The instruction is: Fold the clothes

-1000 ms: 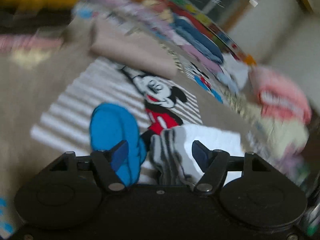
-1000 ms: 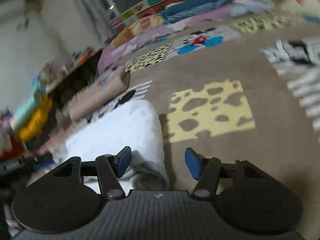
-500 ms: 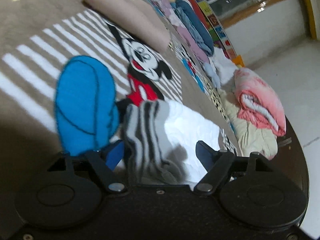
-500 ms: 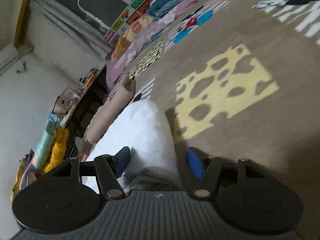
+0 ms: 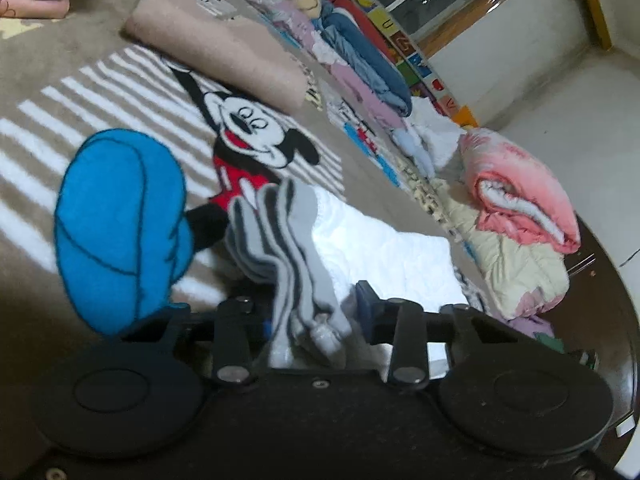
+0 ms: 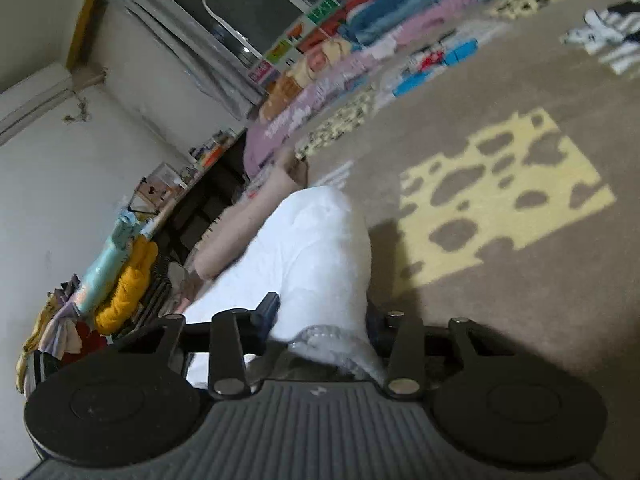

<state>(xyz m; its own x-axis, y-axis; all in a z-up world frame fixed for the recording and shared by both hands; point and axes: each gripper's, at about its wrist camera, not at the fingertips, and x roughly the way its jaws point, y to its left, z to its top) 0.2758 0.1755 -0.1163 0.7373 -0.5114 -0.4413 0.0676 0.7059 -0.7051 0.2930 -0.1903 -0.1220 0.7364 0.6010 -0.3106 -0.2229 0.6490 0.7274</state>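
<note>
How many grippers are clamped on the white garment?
2. The left gripper pinches its grey striped trim end; the right gripper pinches the other end of the white garment, over the carpet.

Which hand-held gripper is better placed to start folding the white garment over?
Neither clearly. The left hand-held gripper is shut on the striped grey cuff; the right hand-held gripper is shut on the white garment. The fold likely needs both to move together.

A white garment (image 5: 384,256) with a grey-and-black striped cuff (image 5: 280,240) lies on a brown cartoon-print blanket (image 5: 72,80).
</note>
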